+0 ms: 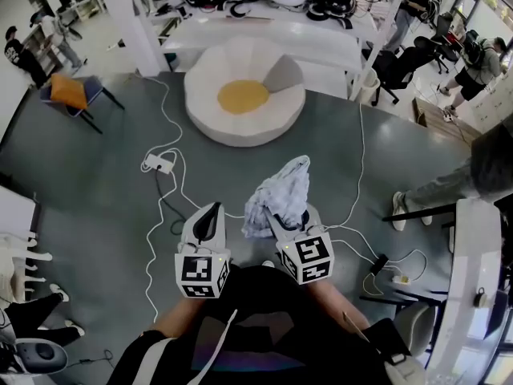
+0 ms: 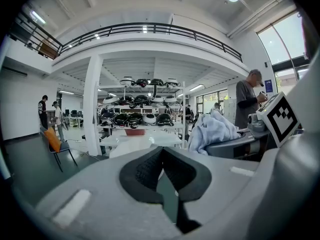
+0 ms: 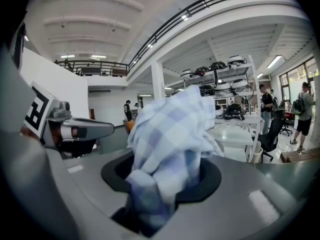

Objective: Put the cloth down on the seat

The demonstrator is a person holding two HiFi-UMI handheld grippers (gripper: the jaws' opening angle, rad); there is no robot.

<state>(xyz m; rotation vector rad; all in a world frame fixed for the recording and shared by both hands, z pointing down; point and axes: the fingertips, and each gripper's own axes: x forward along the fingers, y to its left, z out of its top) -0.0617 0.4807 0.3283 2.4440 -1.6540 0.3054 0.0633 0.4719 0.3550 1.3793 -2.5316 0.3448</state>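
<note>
We're mid-carry, we judge: the right gripper (image 1: 284,218) pinches the cloth (image 1: 280,189), the left gripper (image 1: 210,213) is pressed together, empty. Next we must reach the seat (image 1: 207,83) at upper centre and release.

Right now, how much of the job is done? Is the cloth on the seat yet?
Not yet. Done: the cloth is picked up, pinched by the right gripper between its fingers. In hand: it is held above the grey floor, with the round white seat ahead. Left to do: reach the seat and let go. The left gripper is shut and empty.
</note>
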